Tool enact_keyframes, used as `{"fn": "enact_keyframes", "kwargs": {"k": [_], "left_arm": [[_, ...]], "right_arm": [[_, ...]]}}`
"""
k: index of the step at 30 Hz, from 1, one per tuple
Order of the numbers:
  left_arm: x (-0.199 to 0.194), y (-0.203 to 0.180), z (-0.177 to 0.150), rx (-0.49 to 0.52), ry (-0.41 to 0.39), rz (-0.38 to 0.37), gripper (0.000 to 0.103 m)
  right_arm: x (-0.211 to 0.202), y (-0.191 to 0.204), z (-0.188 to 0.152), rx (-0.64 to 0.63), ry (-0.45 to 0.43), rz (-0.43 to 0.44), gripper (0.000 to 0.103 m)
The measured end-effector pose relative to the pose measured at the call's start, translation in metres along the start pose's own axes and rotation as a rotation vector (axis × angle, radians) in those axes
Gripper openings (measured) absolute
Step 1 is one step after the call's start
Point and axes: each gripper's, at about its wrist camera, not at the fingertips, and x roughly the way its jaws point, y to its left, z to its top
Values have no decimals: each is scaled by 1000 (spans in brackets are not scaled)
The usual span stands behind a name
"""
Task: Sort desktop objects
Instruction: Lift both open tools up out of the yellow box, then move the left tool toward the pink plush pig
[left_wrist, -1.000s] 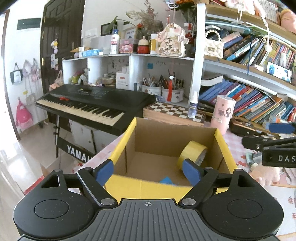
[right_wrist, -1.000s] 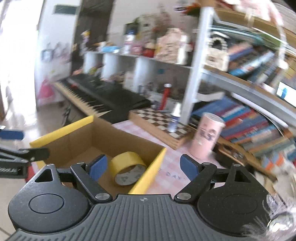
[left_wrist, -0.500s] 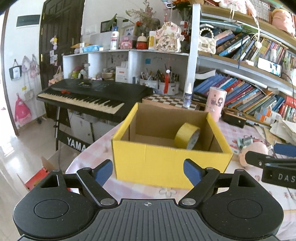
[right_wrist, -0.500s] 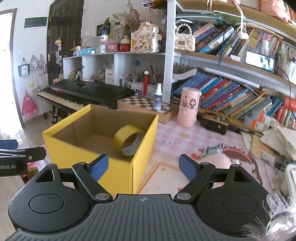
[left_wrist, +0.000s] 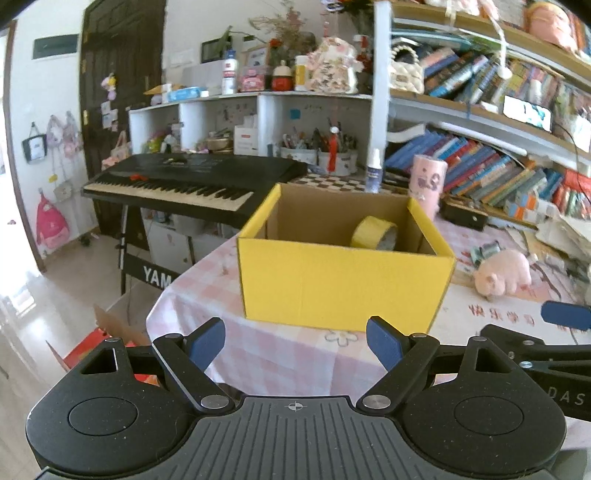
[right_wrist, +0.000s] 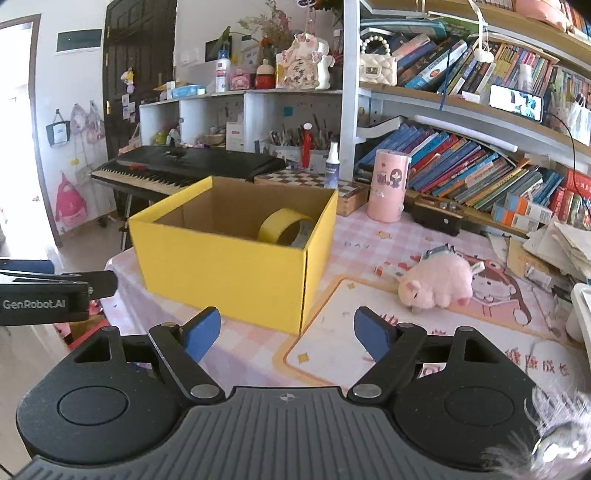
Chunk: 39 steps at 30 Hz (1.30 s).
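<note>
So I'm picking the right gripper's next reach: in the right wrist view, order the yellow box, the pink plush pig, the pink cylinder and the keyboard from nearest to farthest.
1. Yellow box, just ahead of the right gripper, slightly left.
2. Pink plush pig, ahead on the right, on the mat.
3. Pink cylinder, farther back, beyond the box's far right corner.
4. Keyboard, behind the box on the left, off the table.

From my station, the yellow box (left_wrist: 343, 284) near wall hides its floor and the lower part of the tape roll (left_wrist: 373, 233). The other gripper's body runs off frame in each wrist view. I cannot read the book spines (right_wrist: 461, 173). The keyboard brand lettering (left_wrist: 157, 276) is cut short by the tablecloth (left_wrist: 280, 354). The object at the right edge (right_wrist: 580, 314) is cropped.
</note>
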Motion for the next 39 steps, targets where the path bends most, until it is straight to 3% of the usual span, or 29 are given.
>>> {"fn": "enact_keyframes", "kwargs": {"k": [18, 39], "left_arm": [[2, -10, -30, 32, 117, -73, 86], [24, -55, -27, 121, 182, -192, 86]], "right_arm": [[-7, 16, -33, -34, 132, -14, 79], [-4, -22, -46, 51, 219, -146, 75]]}}
